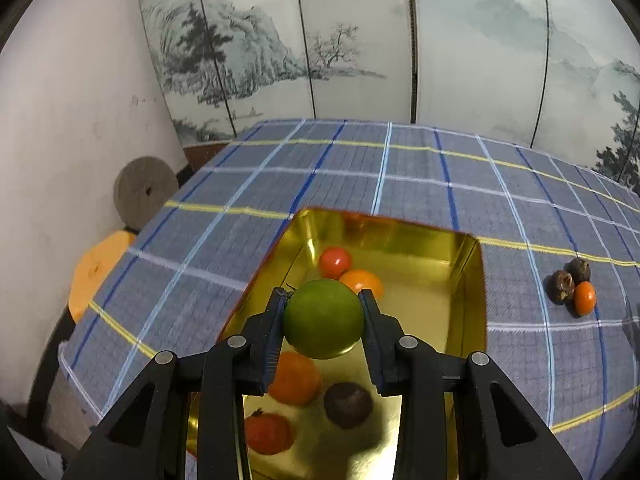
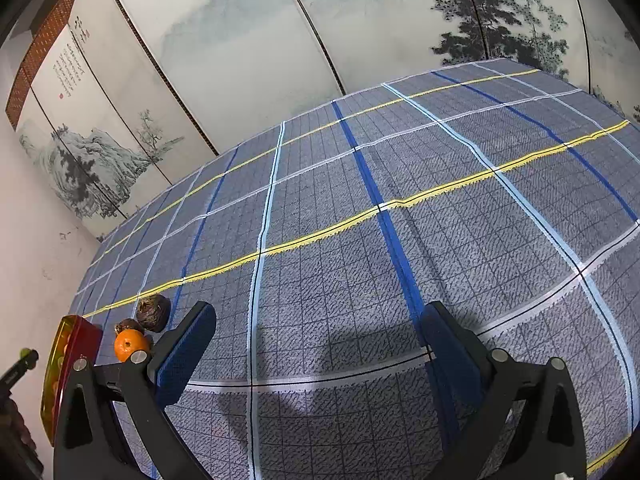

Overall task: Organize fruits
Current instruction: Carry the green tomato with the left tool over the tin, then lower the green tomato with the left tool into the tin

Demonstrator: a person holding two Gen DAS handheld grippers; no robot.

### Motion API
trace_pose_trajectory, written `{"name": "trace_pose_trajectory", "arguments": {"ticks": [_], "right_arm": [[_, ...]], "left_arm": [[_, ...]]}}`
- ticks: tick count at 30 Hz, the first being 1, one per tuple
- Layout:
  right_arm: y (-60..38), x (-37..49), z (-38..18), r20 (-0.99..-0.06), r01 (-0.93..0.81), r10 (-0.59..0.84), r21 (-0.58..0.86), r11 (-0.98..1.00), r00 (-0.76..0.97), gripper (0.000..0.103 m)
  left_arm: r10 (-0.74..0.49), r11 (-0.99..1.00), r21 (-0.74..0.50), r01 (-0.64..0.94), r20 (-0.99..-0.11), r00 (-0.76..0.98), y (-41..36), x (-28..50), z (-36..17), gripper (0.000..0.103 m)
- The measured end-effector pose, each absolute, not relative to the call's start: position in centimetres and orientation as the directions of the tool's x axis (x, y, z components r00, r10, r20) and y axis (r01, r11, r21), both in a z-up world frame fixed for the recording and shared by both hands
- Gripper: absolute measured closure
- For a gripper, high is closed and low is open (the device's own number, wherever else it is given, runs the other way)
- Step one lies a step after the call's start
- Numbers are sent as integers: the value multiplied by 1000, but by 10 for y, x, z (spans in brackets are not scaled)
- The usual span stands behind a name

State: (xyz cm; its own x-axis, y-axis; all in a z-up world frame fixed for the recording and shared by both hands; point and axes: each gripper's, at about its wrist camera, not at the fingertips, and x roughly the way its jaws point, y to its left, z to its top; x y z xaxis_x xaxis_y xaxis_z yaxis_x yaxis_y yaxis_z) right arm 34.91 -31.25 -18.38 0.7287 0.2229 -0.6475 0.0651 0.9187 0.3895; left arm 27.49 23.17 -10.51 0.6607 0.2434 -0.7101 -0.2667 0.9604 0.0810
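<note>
My left gripper [image 1: 323, 322] is shut on a green round fruit [image 1: 323, 325], held in the air above a gold tray [image 1: 474, 280] on the checked cloth. Inside the tray lie a red fruit [image 1: 335, 261], an orange fruit [image 1: 362, 282], a second orange fruit [image 1: 294, 378], a dark brown fruit [image 1: 348, 405] and another red fruit [image 1: 267, 432]. To the tray's right, on the cloth, sit two brown fruits [image 1: 570, 276] and a small orange fruit [image 1: 585, 298]. My right gripper [image 2: 316, 344] stands open over bare cloth, with the same small orange fruit [image 2: 130, 345] and brown fruits [image 2: 153, 313] to its left.
The tray's red outer wall [image 2: 76, 344] shows at the left edge of the right wrist view. A painted folding screen [image 1: 360, 40] stands behind the table. Past the table's left edge are an orange stool [image 1: 96, 268] and a grey disc [image 1: 145, 192] against the wall.
</note>
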Motion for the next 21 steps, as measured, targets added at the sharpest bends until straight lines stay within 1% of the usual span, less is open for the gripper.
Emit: {"name": "trace_pose_trajectory", "arguments": {"ticks": [2, 7, 13, 16, 19, 21], "right_arm": [[-312, 349, -184, -648, 65, 223, 389, 919, 729, 0], [-311, 349, -185, -649, 65, 224, 389, 919, 727, 0], [-311, 349, -185, -648, 64, 224, 389, 919, 728, 0], [-311, 349, -185, -649, 65, 224, 389, 919, 727, 0], [-311, 349, -185, -648, 64, 224, 390, 919, 728, 0], [-311, 349, -184, -648, 65, 224, 390, 918, 728, 0]], "left_arm": [[221, 963, 56, -262, -720, 658, 239, 271, -109, 66], [127, 969, -49, -242, -745, 655, 263, 264, -113, 66], [81, 965, -104, -243, -759, 646, 278, 261, -117, 66], [52, 963, -131, -234, -764, 643, 276, 271, -114, 66], [54, 956, -145, -257, -770, 636, 272, 291, -112, 66], [20, 947, -181, -265, -790, 613, 272, 308, -114, 66]]}}
